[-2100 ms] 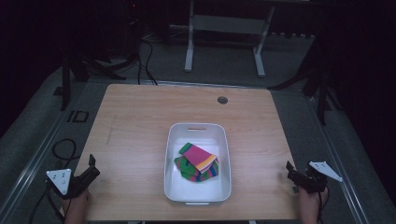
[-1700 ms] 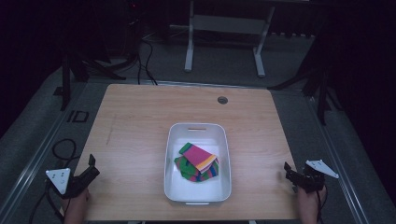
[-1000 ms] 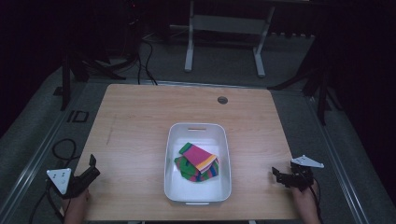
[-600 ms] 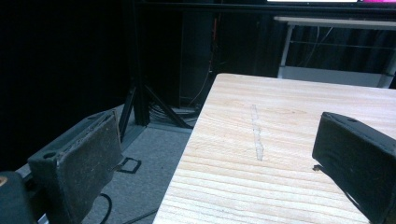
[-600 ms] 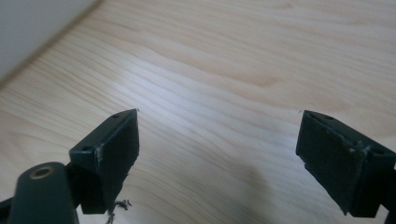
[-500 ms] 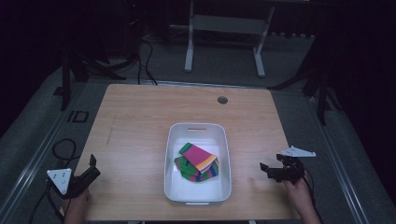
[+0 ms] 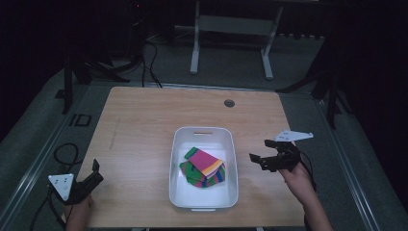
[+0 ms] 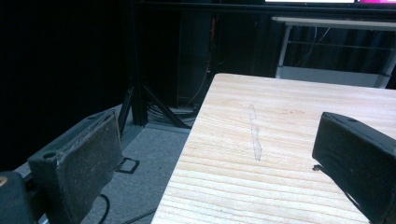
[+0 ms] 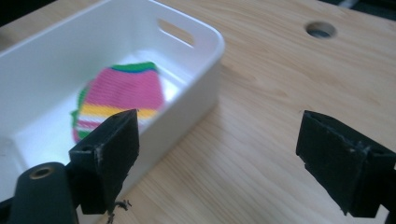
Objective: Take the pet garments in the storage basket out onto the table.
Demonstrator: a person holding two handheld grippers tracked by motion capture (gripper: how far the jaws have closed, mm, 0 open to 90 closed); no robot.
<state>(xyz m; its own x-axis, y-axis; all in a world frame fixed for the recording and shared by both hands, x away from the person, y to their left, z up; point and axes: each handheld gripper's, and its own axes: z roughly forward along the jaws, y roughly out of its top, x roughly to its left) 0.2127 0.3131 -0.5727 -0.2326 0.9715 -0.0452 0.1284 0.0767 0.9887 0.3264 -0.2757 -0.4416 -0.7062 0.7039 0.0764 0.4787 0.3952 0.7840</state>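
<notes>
Socks (image 7: pixel 204 167) lie unmoved in the tub (image 7: pixel 179 192); right claw (image 7: pixel 258 160), released, has neared it; left claw (image 7: pixel 94 171) stays released.

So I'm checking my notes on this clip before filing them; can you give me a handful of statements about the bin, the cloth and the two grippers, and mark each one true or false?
1. The white bin holds a pile of striped, many-coloured cloth. True.
2. The right gripper is shut on the cloth. False: its jaws stand wide open over the table, beside the bin, holding nothing.
3. The left gripper is at the table's near left corner, jaws open. True.
4. The bin lies upside down. False: it sits upright, open side up.
5. A round hole is in the tabletop beyond the bin. True.
</notes>
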